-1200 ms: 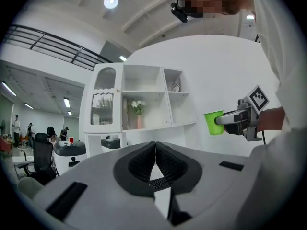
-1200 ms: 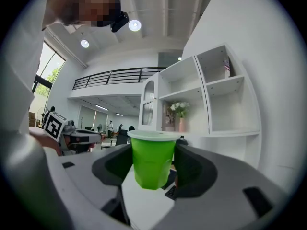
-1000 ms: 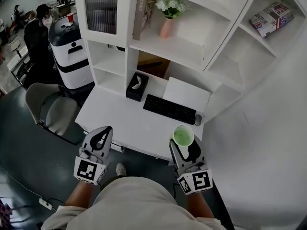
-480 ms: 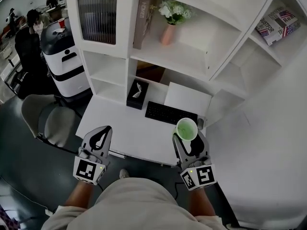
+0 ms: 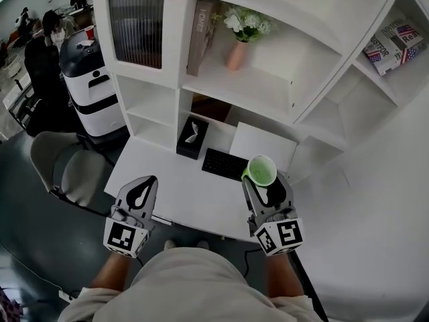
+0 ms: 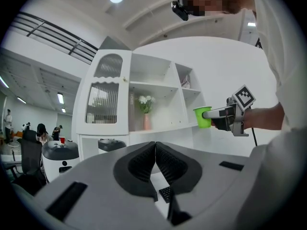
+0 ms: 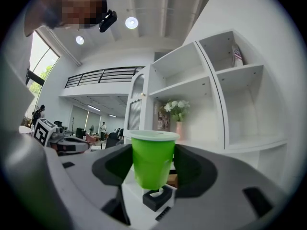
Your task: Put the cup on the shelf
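Clamping green cup (image 7: 152, 159) upright over desk (image 5: 174, 180): right hand-held gripper (image 5: 265, 188); left hand-held gripper (image 5: 143, 185) jaws together, empty.

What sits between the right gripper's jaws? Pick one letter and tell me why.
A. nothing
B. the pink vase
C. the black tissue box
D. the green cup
D: in the right gripper view, the jaws of the right gripper press on both sides of the upright green cup.
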`<state>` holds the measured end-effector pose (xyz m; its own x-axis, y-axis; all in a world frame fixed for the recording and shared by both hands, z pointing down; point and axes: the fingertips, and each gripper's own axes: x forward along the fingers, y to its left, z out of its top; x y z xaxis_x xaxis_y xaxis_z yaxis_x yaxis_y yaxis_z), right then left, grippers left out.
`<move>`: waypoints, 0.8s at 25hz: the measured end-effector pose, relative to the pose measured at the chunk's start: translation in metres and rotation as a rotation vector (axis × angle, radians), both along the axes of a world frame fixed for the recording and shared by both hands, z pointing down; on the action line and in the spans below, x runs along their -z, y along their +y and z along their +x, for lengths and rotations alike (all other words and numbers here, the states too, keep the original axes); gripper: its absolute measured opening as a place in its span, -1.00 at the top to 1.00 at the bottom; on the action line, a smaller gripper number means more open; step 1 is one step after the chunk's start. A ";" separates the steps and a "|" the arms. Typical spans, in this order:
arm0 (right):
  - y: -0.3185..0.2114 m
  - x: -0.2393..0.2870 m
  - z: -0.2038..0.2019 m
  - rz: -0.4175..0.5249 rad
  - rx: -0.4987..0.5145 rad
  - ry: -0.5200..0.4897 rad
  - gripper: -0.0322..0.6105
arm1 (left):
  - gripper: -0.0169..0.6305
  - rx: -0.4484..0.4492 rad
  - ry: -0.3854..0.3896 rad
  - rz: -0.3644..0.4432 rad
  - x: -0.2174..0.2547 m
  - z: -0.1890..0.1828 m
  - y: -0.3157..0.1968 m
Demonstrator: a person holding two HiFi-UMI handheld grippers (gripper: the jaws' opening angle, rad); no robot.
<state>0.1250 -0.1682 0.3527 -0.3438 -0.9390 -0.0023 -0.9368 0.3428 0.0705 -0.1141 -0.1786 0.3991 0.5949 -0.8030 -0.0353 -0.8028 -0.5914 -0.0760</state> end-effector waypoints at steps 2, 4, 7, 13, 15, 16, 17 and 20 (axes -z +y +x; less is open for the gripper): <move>-0.013 0.003 0.007 0.002 0.007 -0.002 0.05 | 0.94 0.007 0.003 0.003 0.002 0.003 -0.003; -0.028 0.007 0.014 0.005 0.013 -0.003 0.05 | 0.94 0.013 0.004 0.003 0.003 0.006 -0.007; -0.051 0.016 0.024 0.016 0.020 0.008 0.05 | 0.94 0.024 0.006 0.001 0.002 0.009 -0.010; -0.103 0.040 0.039 0.034 0.021 0.013 0.05 | 0.94 0.037 0.009 -0.003 0.001 0.013 -0.017; -0.117 0.047 0.042 0.038 0.019 0.013 0.05 | 0.94 0.042 0.010 -0.006 0.000 0.013 -0.018; -0.124 0.051 0.044 0.040 0.019 0.014 0.05 | 0.94 0.044 0.011 -0.007 -0.001 0.013 -0.019; -0.129 0.054 0.045 0.043 0.018 0.016 0.05 | 0.94 0.047 0.011 -0.009 -0.001 0.013 -0.019; -0.145 0.064 0.048 0.053 0.013 0.025 0.05 | 0.94 0.052 0.010 -0.014 -0.003 0.012 -0.021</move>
